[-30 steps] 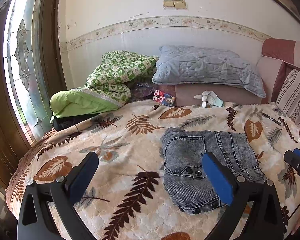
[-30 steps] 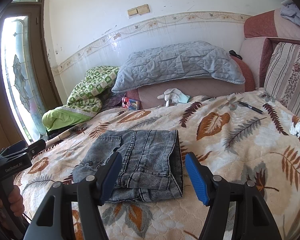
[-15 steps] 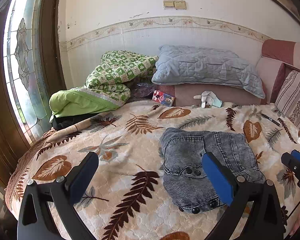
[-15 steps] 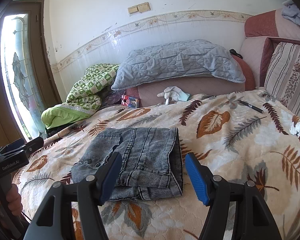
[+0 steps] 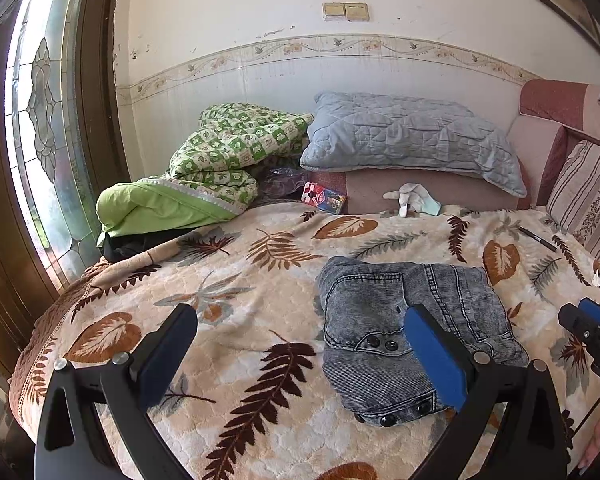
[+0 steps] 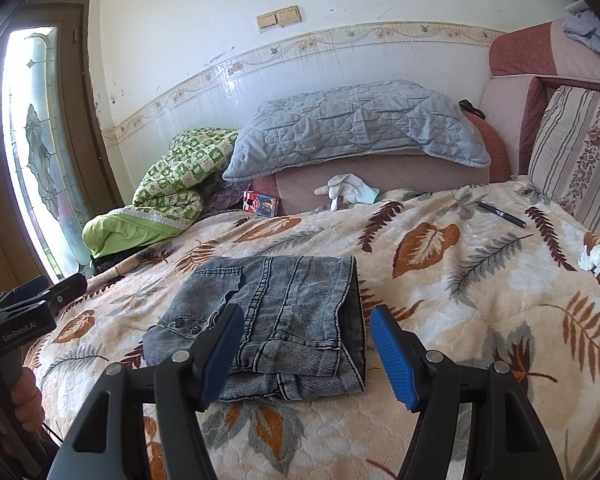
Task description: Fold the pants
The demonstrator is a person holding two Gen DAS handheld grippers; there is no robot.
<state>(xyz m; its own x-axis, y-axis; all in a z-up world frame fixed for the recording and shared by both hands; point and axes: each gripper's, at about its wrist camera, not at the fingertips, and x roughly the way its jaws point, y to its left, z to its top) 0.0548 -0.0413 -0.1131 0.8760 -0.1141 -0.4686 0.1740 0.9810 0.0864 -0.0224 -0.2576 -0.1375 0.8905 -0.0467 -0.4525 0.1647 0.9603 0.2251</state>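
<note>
Two tools gaping, empty | pants (image 6: pixel 276 316) folded on leaf-print blanket (image 6: pixel 480 288) | pillow (image 6: pixel 352 132) by wall

The left wrist camera looks forward between the prongs of the left gripper (image 5: pixel 300 354), low over the bed (image 5: pixel 236 280), facing the wall; the folded jeans (image 5: pixel 416 320) lie right of centre. The right wrist camera sits close behind the right gripper (image 6: pixel 306 344), with the jeans (image 6: pixel 284 304) at centre. Both views share the jeans, the grey pillow (image 5: pixel 412 136) (image 6: pixel 356 124) and the window (image 5: pixel 40 120) (image 6: pixel 32 140) at the left edge.
</note>
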